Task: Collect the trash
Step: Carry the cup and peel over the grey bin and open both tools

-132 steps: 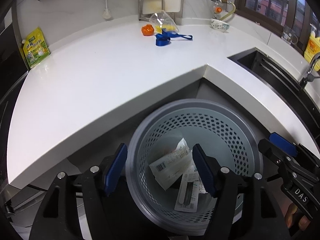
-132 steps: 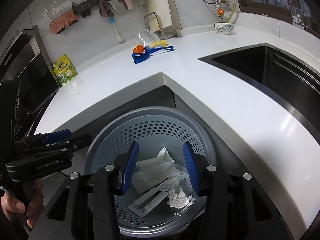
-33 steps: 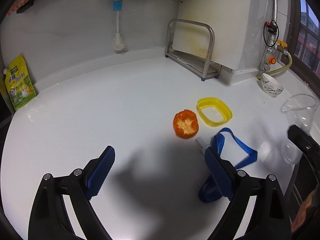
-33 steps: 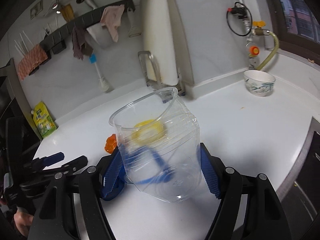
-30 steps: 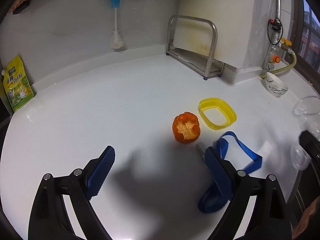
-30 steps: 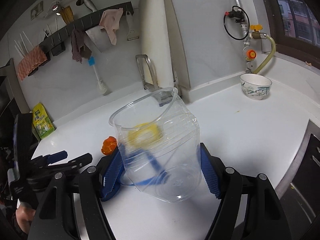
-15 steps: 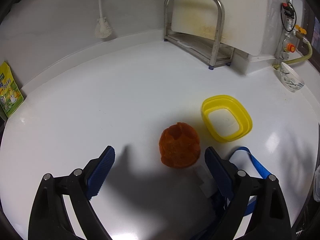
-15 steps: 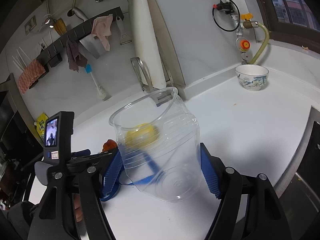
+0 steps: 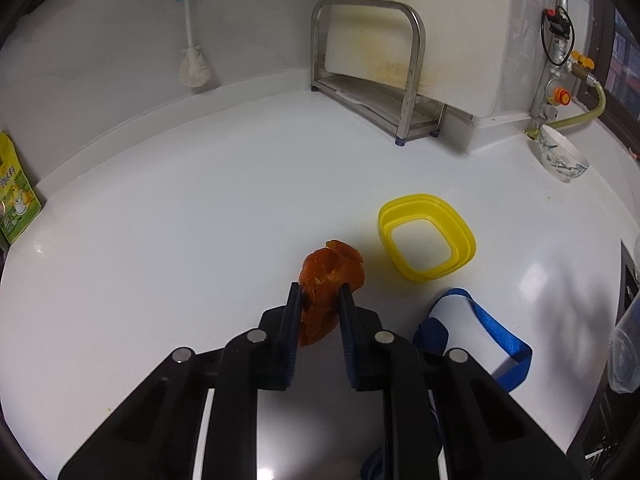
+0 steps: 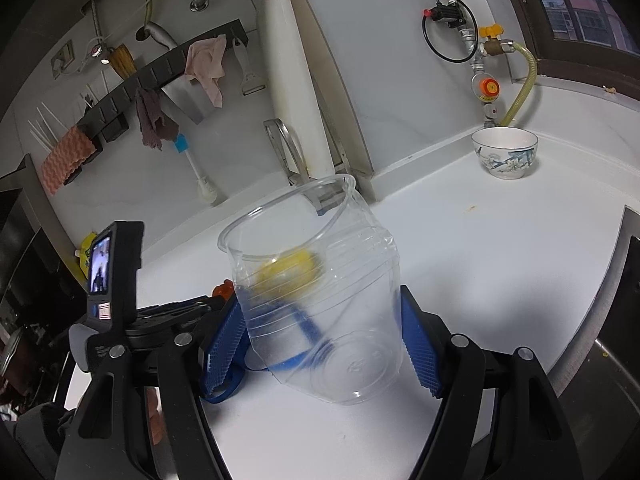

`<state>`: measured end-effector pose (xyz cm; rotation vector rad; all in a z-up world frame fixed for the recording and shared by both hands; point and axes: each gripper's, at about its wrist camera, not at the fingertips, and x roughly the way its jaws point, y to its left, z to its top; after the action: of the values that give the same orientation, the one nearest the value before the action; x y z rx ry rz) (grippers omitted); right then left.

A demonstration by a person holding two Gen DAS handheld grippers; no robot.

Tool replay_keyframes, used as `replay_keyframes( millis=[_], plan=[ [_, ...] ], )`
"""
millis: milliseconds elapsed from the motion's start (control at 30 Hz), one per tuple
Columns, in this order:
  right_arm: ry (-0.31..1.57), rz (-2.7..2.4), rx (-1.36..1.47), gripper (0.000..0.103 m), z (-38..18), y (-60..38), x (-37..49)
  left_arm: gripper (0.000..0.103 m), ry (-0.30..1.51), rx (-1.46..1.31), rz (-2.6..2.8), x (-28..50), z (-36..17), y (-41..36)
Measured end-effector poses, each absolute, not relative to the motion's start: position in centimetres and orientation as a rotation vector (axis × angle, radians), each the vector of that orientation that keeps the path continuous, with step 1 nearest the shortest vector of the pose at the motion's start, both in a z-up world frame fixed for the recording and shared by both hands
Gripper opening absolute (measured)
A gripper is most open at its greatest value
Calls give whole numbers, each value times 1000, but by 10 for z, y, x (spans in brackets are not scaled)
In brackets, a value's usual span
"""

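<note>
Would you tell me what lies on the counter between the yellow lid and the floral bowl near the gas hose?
Nothing: in the left wrist view the stretch of white counter between the yellow lid and the floral bowl is bare.

The orange peel [image 9: 331, 280] is half covered at its lower end by the fingers of the left hand-held gripper [image 9: 319, 300]; from the right wrist only a sliver of it shows [image 10: 222, 290]; the blue strap [image 9: 486, 334] runs under the gripper body and off the bottom edge; the green packet [image 9: 14, 196] is cut by the left edge, its print unreadable; the clear plastic cup [image 10: 320, 304] blurs the yellow lid [image 10: 290, 266] behind it.
</note>
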<state>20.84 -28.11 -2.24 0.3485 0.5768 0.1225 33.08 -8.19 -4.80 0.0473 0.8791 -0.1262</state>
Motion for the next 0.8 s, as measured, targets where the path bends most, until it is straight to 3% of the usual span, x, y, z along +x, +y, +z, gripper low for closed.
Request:
replay_keyframes(
  millis=[333, 800],
  plan=[
    [562, 140, 304, 71, -13, -263, 180, 17, 812, 58, -126, 264, -11, -48],
    [583, 90, 290, 71, 2, -220, 42, 17, 708, 108, -179, 99, 9, -29]
  ],
)
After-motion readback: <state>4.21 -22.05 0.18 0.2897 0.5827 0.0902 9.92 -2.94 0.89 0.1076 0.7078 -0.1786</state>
